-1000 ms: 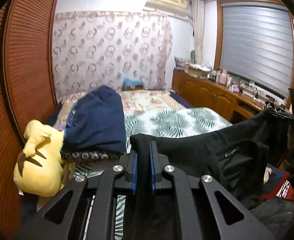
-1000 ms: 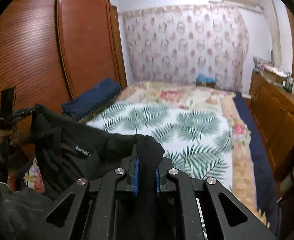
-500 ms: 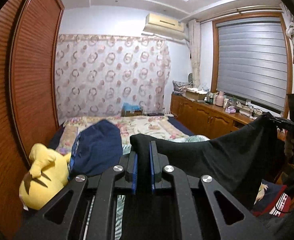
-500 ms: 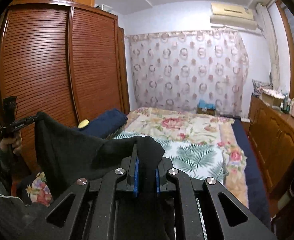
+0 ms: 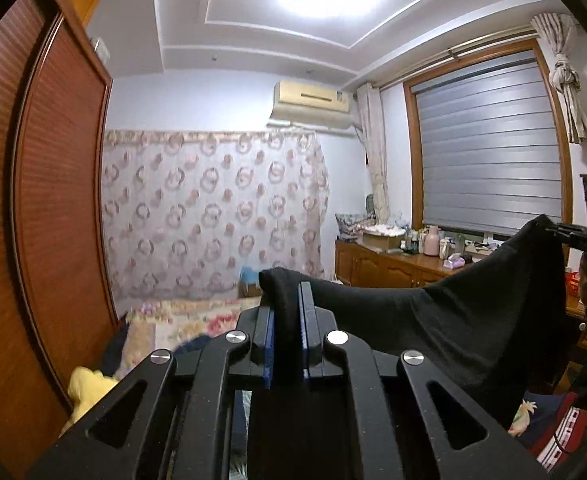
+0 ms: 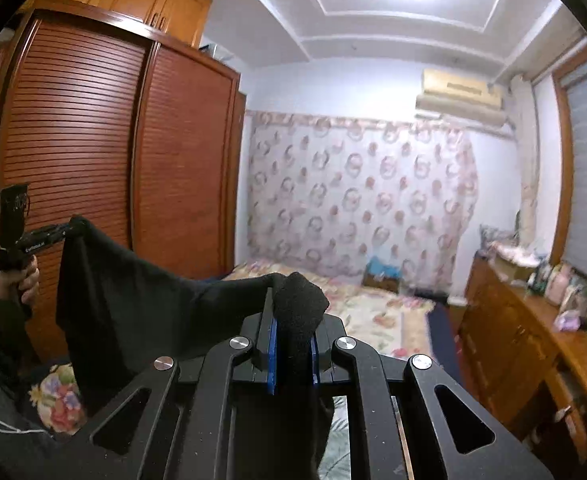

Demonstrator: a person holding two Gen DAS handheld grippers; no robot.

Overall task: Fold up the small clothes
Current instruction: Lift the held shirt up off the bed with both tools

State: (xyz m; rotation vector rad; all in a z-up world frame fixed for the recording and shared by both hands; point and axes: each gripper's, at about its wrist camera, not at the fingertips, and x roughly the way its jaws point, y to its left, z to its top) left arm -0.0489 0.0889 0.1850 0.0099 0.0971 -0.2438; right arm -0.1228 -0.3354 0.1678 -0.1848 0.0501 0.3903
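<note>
Left gripper [image 5: 285, 300], bottom centre of the left wrist view: jaws clenched on a bunched corner of the black garment [image 5: 473, 320], with cloth filling the narrow gap between the blue pads [image 5: 268, 344]. From that corner the fabric runs rightward and sags, then climbs to the right edge of the frame, where the right gripper [image 5: 561, 230] pinches the opposite corner.

Right gripper, bottom centre of the right wrist view: jaws likewise clamped on the garment, a rounded wad of cloth bulging above the fingertips. The fabric stretches to the left of that frame and hangs as a dark sheet; its far corner sits in the left gripper, seen at left middle, with a hand [image 6: 21, 280] wrapped around the handle below it.

Garment position: held in the air between both grippers, top edge drooping in the middle, lower part hanging out of sight behind the gripper bodies.

Background, left wrist view: bed [image 5: 197, 316] with flowered cover low in the frame, yellow plush toy [image 5: 87, 390] at lower left, patterned curtain [image 5: 213, 216] in the centre, air conditioner [image 5: 313, 106] above it, wooden sideboard [image 5: 381, 266] at right under a shuttered window [image 5: 489, 148]. Slatted wardrobe [image 6: 105, 160] fills the left of the right wrist view.
</note>
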